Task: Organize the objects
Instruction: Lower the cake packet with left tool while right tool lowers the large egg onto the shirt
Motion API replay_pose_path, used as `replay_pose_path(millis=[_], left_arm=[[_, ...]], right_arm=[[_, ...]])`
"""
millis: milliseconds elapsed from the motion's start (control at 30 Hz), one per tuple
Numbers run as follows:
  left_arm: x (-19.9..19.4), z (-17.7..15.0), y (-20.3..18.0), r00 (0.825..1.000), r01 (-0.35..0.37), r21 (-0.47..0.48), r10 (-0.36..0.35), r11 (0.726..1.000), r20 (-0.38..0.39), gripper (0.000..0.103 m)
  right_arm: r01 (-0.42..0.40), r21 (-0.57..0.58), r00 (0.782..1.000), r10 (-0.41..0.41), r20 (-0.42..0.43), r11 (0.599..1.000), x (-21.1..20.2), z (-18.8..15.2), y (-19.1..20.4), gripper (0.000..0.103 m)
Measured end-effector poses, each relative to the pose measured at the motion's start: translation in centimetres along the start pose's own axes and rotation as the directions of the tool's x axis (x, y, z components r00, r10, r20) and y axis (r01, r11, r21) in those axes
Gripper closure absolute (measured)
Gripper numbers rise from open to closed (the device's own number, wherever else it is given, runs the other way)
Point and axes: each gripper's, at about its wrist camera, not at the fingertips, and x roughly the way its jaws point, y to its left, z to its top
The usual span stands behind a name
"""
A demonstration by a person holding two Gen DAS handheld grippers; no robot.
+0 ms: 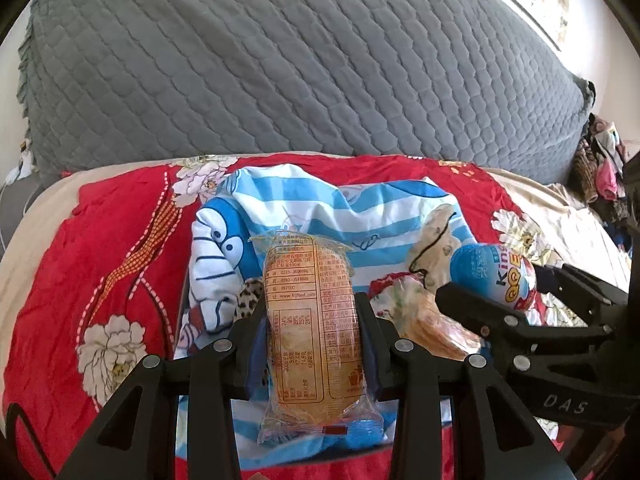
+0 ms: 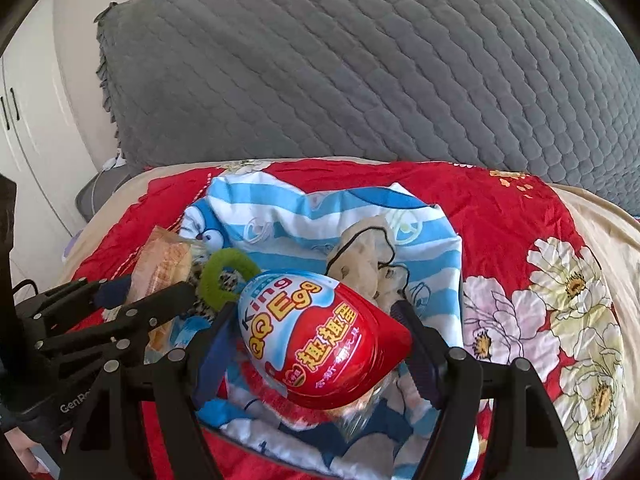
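My left gripper (image 1: 312, 312) is shut on a wrapped orange snack cake packet (image 1: 312, 320) and holds it above a blue-and-white striped cartoon cloth bag (image 1: 340, 216). My right gripper (image 2: 316, 316) is shut on a red and blue "King QQ Egg" toy egg (image 2: 320, 336), which also shows in the left wrist view (image 1: 496, 276). The left gripper (image 2: 120, 300) with its packet (image 2: 164, 264) is at the left of the right wrist view. Another wrapped snack (image 1: 432, 324) lies under the right gripper (image 1: 492, 300).
The bag lies open on a red floral quilt (image 1: 120, 240) on a bed. A grey quilted headboard cover (image 1: 300, 60) rises behind. In the bag are a cream patterned pouch (image 2: 368, 260), a green ring (image 2: 228, 272) and leopard-print fabric (image 1: 250, 300). Clothes (image 1: 600, 168) pile at right.
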Motion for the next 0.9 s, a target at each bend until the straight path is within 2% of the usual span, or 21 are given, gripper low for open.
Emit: replay_pose_path(millis=[467,900], left_arm=[[4.5,0.7,0.7,0.998,-0.017,0.002,0.017,1.0,-0.057,0.063],[6.6,1.1,1.1,0.997,-0.032,0.013,0.033,0.999,-0.074,0.063]], right_arm=[[0.029,-0.017,0.999,-0.03,-0.04,0.999,4.5,2.4,-0.8,0.027],[0.028,-0.015,0.996,-0.029,-0.088,0.999,7.7,1.5,-1.5,0.027]])
